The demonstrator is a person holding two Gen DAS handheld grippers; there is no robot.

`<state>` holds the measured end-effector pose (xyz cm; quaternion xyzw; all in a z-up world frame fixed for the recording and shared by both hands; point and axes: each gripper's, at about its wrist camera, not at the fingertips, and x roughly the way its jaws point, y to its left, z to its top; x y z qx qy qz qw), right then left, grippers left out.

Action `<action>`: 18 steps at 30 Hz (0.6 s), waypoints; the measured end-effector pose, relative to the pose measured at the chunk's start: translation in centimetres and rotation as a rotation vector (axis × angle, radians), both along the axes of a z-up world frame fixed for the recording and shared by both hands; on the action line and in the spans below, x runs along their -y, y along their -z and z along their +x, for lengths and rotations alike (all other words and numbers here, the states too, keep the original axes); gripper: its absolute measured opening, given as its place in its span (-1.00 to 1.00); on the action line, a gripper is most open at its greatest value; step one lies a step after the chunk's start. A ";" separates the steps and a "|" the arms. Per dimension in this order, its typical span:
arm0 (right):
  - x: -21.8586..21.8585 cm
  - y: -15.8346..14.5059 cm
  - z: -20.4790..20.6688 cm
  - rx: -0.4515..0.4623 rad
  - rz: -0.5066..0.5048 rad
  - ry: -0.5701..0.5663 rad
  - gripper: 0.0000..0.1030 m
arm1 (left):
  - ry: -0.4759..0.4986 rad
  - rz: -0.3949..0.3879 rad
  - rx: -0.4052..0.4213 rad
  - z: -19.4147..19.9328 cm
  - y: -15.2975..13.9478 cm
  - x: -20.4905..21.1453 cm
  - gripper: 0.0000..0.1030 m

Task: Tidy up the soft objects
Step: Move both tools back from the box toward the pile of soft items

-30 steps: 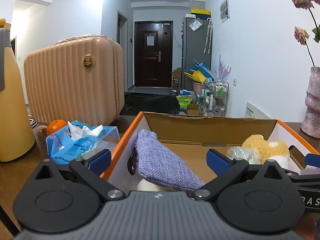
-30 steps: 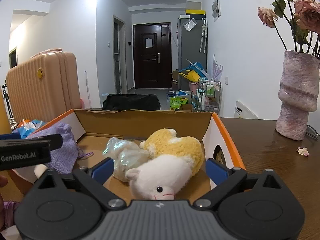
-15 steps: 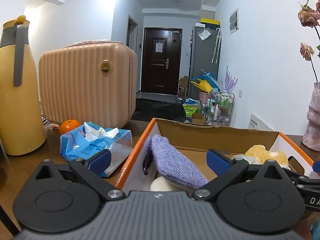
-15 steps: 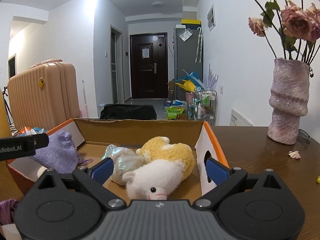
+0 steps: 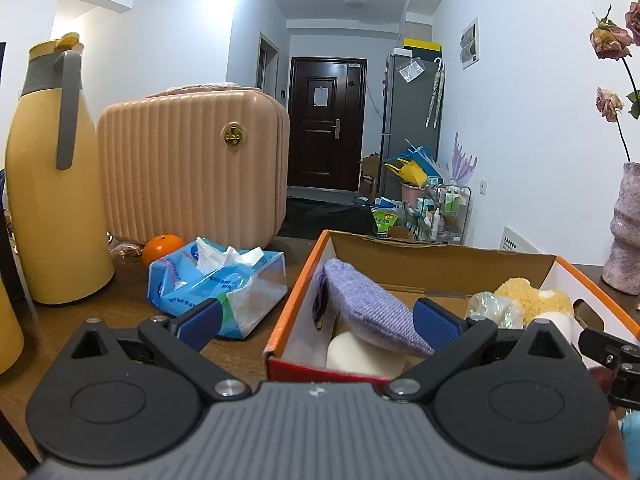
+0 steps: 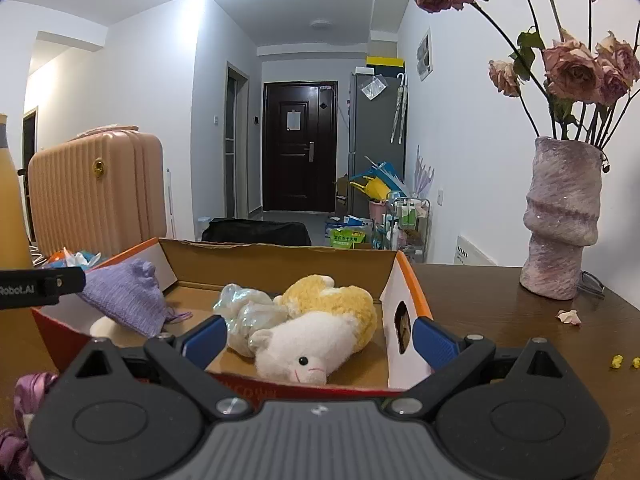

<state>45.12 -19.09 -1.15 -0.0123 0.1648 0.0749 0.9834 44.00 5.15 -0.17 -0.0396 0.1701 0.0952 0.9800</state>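
Observation:
An orange-edged cardboard box [image 5: 444, 266] [image 6: 280, 258] stands on the wooden table. Inside lie a purple knitted pouch [image 5: 368, 304] [image 6: 128, 300] over a white soft item [image 5: 360, 354], a shiny crumpled bag [image 6: 244, 312] and a yellow-and-white plush toy [image 6: 320, 324] [image 5: 532, 300]. My left gripper [image 5: 316, 320] is open and empty, in front of the box's left end. My right gripper [image 6: 318, 340] is open and empty, in front of the box's right half. A purple cloth [image 6: 24, 396] lies at the lower left of the right wrist view.
A blue tissue pack [image 5: 216, 280] and an orange [image 5: 162, 248] lie left of the box. A yellow thermos [image 5: 52, 184] and a pink suitcase [image 5: 192, 168] stand behind them. A purple vase [image 6: 560, 224] with dried roses stands at the right.
Both grippers have drawn back and risen away from the box. The box and everything in it look smaller and farther. The contents have not moved.

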 end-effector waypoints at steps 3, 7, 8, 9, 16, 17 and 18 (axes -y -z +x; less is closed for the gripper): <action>0.1 0.0 -0.7 0.004 -0.003 0.000 0.93 | -0.007 0.002 0.000 -0.8 0.0 -0.4 1.00; 0.3 0.0 -1.7 0.008 -0.005 0.001 0.94 | -0.012 0.006 -0.003 -1.8 -0.1 -0.7 1.00; 0.3 0.0 -2.0 0.009 -0.006 0.001 0.94 | -0.012 0.007 -0.004 -2.1 -0.2 -0.7 1.00; 0.4 0.0 -2.3 0.010 -0.007 0.002 0.94 | -0.011 0.008 -0.005 -2.3 -0.2 -0.8 1.00; 0.6 0.0 -4.0 0.012 -0.013 0.005 0.95 | -0.014 0.009 -0.009 -3.8 -0.1 -1.3 1.00; 0.6 0.0 -3.9 0.013 -0.013 0.005 0.95 | -0.014 0.009 -0.009 -4.1 -0.1 -1.4 1.00; 0.6 0.0 -4.2 0.013 -0.013 0.005 0.97 | -0.013 0.009 -0.009 -4.3 -0.1 -1.5 1.00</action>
